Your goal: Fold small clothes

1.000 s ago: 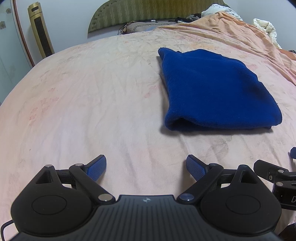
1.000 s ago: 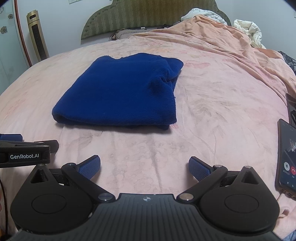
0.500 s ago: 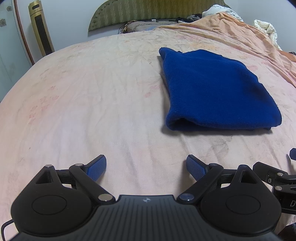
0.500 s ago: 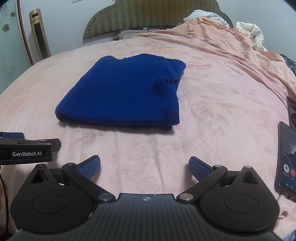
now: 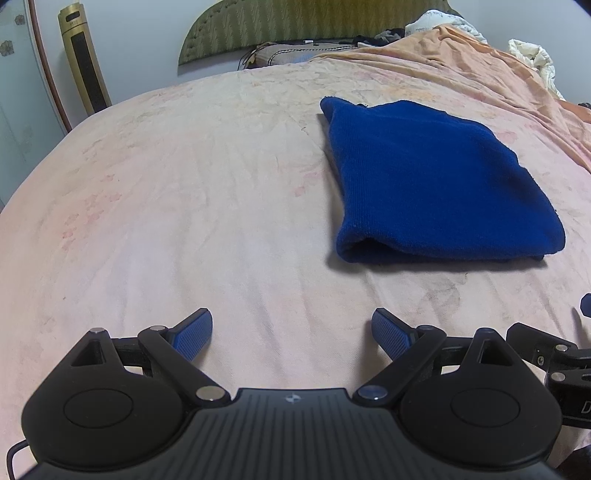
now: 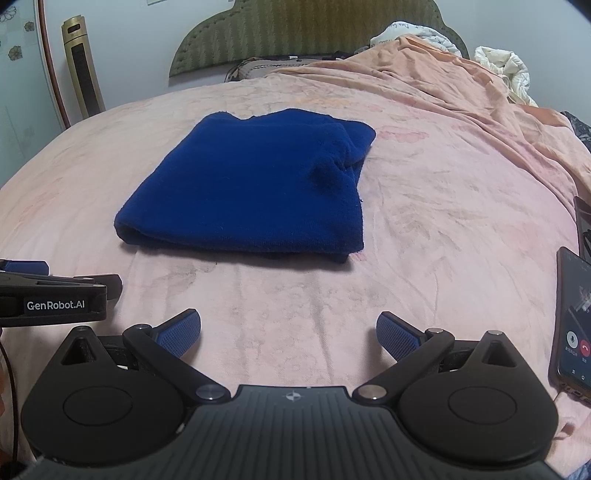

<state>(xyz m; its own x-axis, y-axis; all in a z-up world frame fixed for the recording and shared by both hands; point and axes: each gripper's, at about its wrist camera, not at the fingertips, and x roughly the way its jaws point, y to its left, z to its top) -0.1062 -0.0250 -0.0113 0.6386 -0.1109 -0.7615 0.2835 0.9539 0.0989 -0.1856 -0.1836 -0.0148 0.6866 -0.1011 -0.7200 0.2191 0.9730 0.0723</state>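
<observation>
Blue knit garment (image 6: pixel 255 184) lies folded into a flat rectangle on the pink bedsheet (image 6: pixel 424 266), its rounded fold edge at the near side. The left gripper (image 5: pixel 291 332) hangs spread wide and empty over bare sheet, the garment well ahead to its right. The right gripper (image 6: pixel 288 332) is equally wide and empty, near the garment's front edge. A phone (image 6: pixel 572 325) rests at far right.

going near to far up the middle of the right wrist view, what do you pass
right gripper with jaws open → bare pink bedsheet → folded blue garment → more sheet → pillow at the head of the bed → green headboard
</observation>
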